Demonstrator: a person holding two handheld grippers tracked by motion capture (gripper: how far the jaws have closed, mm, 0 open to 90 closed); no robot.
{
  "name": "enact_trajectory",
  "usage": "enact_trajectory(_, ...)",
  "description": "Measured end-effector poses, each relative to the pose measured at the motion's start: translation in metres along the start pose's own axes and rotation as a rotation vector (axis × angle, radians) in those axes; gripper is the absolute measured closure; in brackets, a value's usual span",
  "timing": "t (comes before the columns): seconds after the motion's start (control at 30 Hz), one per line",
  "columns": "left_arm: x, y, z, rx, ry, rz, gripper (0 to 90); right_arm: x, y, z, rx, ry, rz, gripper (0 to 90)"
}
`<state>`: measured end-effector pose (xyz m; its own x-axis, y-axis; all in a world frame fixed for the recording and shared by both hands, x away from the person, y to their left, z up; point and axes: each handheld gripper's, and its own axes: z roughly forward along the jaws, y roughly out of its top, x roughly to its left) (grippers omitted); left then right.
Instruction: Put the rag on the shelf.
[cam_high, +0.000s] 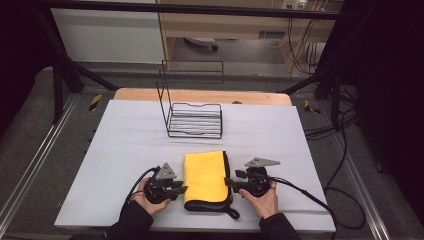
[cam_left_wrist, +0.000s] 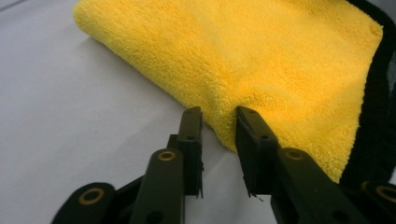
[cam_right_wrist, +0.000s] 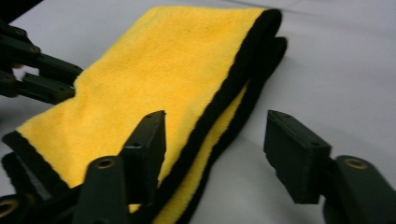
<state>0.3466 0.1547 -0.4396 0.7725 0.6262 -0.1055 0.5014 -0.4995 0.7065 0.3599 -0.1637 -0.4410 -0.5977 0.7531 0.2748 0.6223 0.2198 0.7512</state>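
From above, a folded yellow towel (cam_high: 205, 178) with a black edge lies on the grey-white table sheet (cam_high: 125, 145), on the person's side of a black wire rack (cam_high: 194, 119) that stands farther back toward the middle; the towel is well apart from that rack. The left gripper (cam_high: 181, 189) sits just beside the towel's left edge, held in the person's left hand (cam_high: 145, 198); the right gripper (cam_high: 229, 182) sits just beside the towel's right, black-trimmed edge, held in the right hand (cam_high: 261, 199) (each carries a grey three-cornered plate on top, and cables trail off toward the person and to the right).

In the left gripper view, the towel (cam_left_wrist: 261, 70) lies across the upper part of the picture, its rounded fold facing the left gripper (cam_left_wrist: 219, 116); the jaws stand a little apart, with the fold's edge bulging into the gap between the tips; whether the pads press on the cloth I cannot tell, though a gap shows behind the tips.

In the right gripper view, the right gripper (cam_right_wrist: 215, 128) has its jaws well apart; the towel (cam_right_wrist: 154, 74) runs away from them, and its stacked black-edged layers lie in the gap, close to the left jaw and clear of the right one; nothing is clamped. Beyond the towel's far side, at the upper left, the left gripper (cam_right_wrist: 70, 80) meets the cloth's edge.
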Motion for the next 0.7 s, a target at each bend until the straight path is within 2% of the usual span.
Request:
enact_trajectory(0.03,0.000,0.000,0.000,0.000,0.000,0.000,65.4,0.000,0.000,0.000,0.000,0.000,0.000,35.8)
enact_trajectory(0.07,0.001,0.002,-0.004,-0.017,0.001,-0.008,62.4,-0.005,0.001,-0.002,-0.005,-0.002,-0.019,29.1)
enact_trajectory(0.2,0.006,0.006,-0.008,-0.027,0.022,-0.018,49.3,-0.014,0.001,-0.005,-0.011,0.013,-0.037,21.6)
enact_trajectory(0.47,0.018,0.021,-0.004,-0.034,0.046,-0.029,17.4,-0.025,0.000,-0.012,-0.020,0.003,-0.029,9.1)
enact_trajectory(0.6,0.022,0.031,-0.003,-0.053,0.060,-0.024,11.3,-0.028,-0.001,-0.014,-0.011,0.000,-0.033,6.7)
enact_trajectory(0.7,0.026,0.038,0.000,-0.059,0.071,-0.030,9.9,-0.028,-0.001,-0.015,-0.008,-0.012,-0.038,4.7)
